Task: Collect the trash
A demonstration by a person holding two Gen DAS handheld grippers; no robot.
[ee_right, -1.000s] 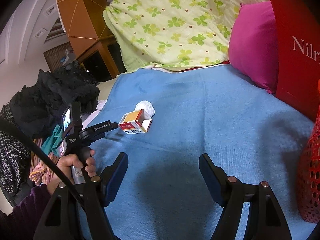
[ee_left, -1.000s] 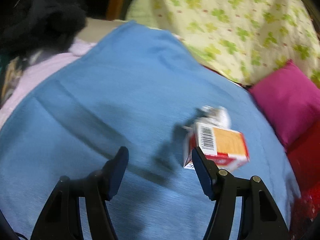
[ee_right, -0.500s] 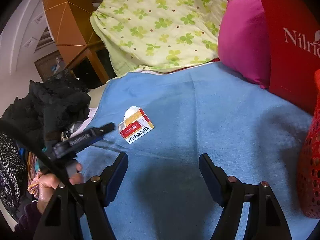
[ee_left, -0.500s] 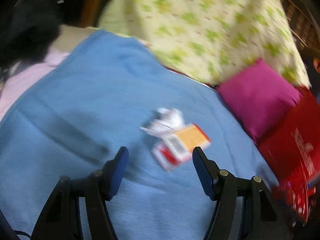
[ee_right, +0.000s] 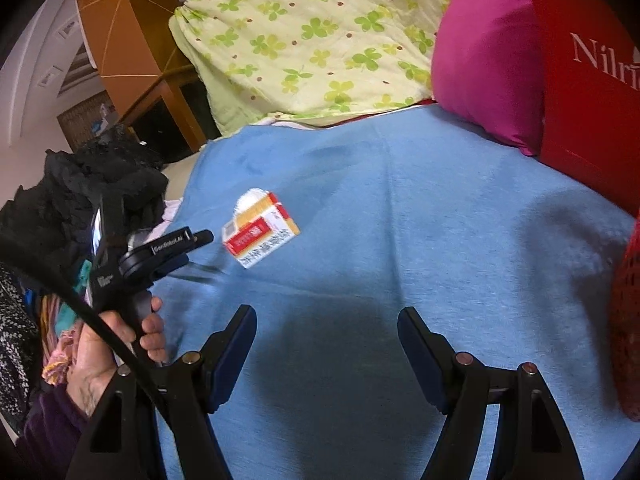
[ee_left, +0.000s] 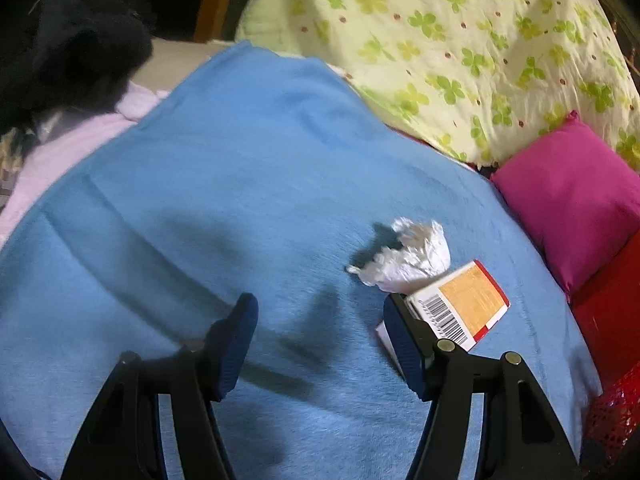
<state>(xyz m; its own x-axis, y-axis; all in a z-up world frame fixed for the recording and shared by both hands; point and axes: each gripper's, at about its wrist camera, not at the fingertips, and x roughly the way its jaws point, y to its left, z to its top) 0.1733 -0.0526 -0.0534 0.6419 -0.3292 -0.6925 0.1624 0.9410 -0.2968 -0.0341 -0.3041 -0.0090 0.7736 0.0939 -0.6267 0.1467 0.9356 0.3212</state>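
A small red, orange and white carton [ee_left: 460, 309] lies on the blue blanket [ee_left: 240, 184], with a crumpled white tissue [ee_left: 408, 256] touching its far side. My left gripper [ee_left: 320, 340] is open and empty, low over the blanket; its right finger sits just in front of the carton's near corner. In the right wrist view the carton [ee_right: 260, 236] lies mid-left, the tissue [ee_right: 250, 197] peeks out behind it, and the left gripper [ee_right: 192, 246] points at it. My right gripper [ee_right: 326, 344] is open and empty, nearer on the blanket.
A magenta cushion [ee_left: 568, 200] and a red bag [ee_right: 592, 80] stand at the right. A red mesh basket [ee_right: 626, 320] is at the right edge. A clover-print quilt [ee_left: 440, 40] lies behind. Black clothes [ee_right: 80, 192] are piled on the left.
My left gripper has swung back left and closer, so the carton now sits by its right finger. The carton lies turned from a second ago. The right gripper has barely moved.
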